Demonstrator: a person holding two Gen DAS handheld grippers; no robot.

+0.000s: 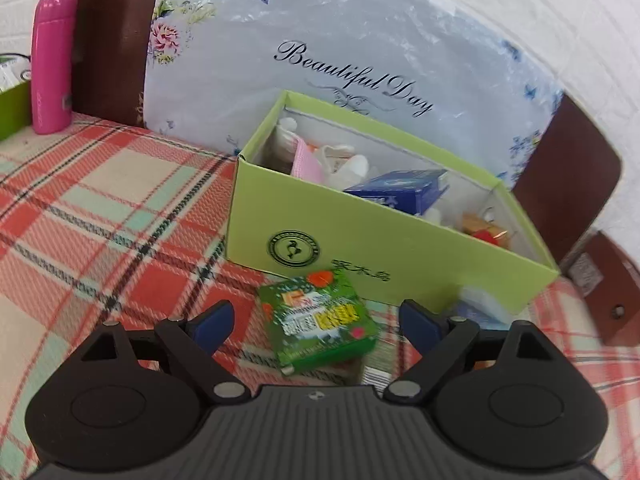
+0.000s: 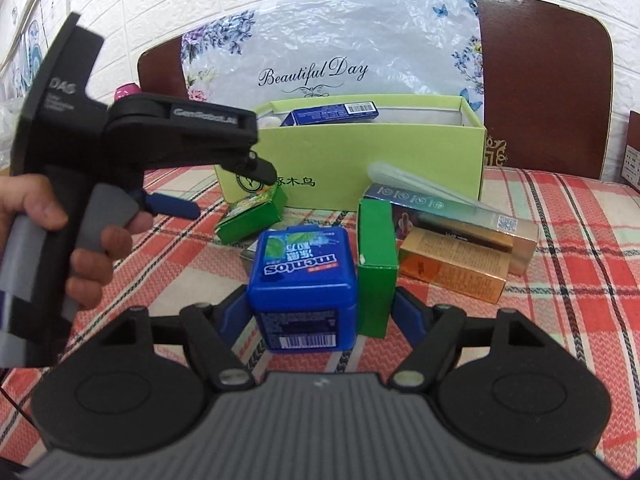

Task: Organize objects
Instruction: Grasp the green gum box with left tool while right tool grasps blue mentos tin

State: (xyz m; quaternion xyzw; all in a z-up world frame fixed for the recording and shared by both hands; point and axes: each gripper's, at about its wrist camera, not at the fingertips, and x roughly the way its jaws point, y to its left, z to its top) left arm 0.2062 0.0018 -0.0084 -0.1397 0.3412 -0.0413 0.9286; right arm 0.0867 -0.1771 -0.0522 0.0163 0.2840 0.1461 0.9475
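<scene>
A light green open box (image 1: pixel 360 240) (image 2: pixel 400 152) stands on the plaid tablecloth (image 1: pixel 100 208) and holds a blue carton (image 1: pixel 400 188) and several small items. A small green packet (image 1: pixel 316 320) (image 2: pixel 252 216) lies in front of it, between the wide-open fingers of my left gripper (image 1: pixel 316 318), untouched. The right wrist view shows that left gripper (image 2: pixel 236 192) held by a hand (image 2: pixel 80 260). My right gripper (image 2: pixel 322 314) has a blue Mentos box (image 2: pixel 304 280) and an upright green box (image 2: pixel 376 264) side by side between its pads, which press on both.
Gold and orange cartons (image 2: pixel 452 272) and a long dark box (image 2: pixel 440 210) lie right of the Mentos box. A floral plastic bag (image 1: pixel 360 40) leans on brown chairs (image 1: pixel 116 40) behind. A pink bottle (image 1: pixel 54 60) stands far left.
</scene>
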